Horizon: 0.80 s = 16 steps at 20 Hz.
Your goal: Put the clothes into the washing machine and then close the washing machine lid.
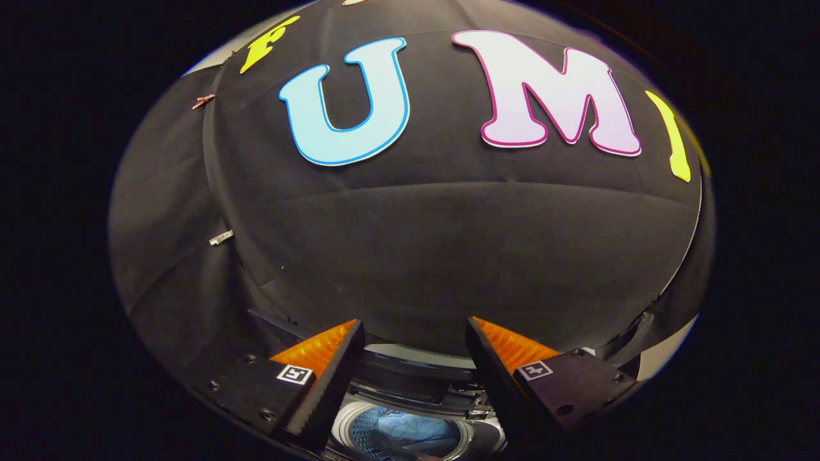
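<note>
Washing machine (pixel 410 378) below the fingers, lid up (likely the dark panel at its back). Blue clothes (pixel 400 432) lie inside the drum. Gripper (pixel 413 339): 2 fingers spread, holding nothing. Step 1 appears complete; next, reach for and lower the lid.

Tool (pixel 415 358) fingers spread, empty; washing machine (pixel 410 426) drum mouth unobstructed below.
</note>
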Each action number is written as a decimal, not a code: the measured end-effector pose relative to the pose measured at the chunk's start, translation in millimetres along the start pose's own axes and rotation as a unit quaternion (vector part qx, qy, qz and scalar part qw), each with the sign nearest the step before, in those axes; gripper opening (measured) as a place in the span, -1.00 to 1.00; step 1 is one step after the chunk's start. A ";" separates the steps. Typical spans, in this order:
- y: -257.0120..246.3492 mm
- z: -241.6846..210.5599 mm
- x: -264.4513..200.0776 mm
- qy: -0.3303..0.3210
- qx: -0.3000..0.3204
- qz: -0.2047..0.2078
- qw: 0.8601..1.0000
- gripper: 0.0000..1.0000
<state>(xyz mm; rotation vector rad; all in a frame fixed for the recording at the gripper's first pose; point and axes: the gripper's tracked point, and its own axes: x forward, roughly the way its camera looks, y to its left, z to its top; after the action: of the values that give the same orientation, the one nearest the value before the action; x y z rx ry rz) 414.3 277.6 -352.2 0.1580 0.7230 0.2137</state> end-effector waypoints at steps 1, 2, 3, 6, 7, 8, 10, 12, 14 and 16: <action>-0.2 -1.2 1.4 0.002 0.005 0.001 1.000 1.00; -0.9 -1.1 1.2 0.002 0.005 0.003 1.000 0.99; -0.1 -2.7 2.1 0.003 -0.001 0.003 1.000 1.00; -0.4 -5.3 -2.7 0.003 -0.005 0.006 1.000 1.00; -0.3 -5.2 -4.0 0.001 -0.005 0.006 1.000 1.00; 0.4 -6.3 -6.0 0.001 -0.005 0.005 1.000 1.00; 1.4 -9.0 -9.4 0.002 -0.004 0.004 1.000 1.00; 3.4 -10.9 -14.6 -0.001 -0.007 0.004 1.000 1.00; 5.5 -14.7 -21.7 -0.004 -0.011 0.008 1.000 1.00; 8.0 -18.4 -29.5 -0.005 -0.013 0.010 1.000 1.00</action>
<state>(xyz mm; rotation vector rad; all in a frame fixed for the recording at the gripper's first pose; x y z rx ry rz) 379.4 279.4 -345.3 0.1413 0.7091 0.2413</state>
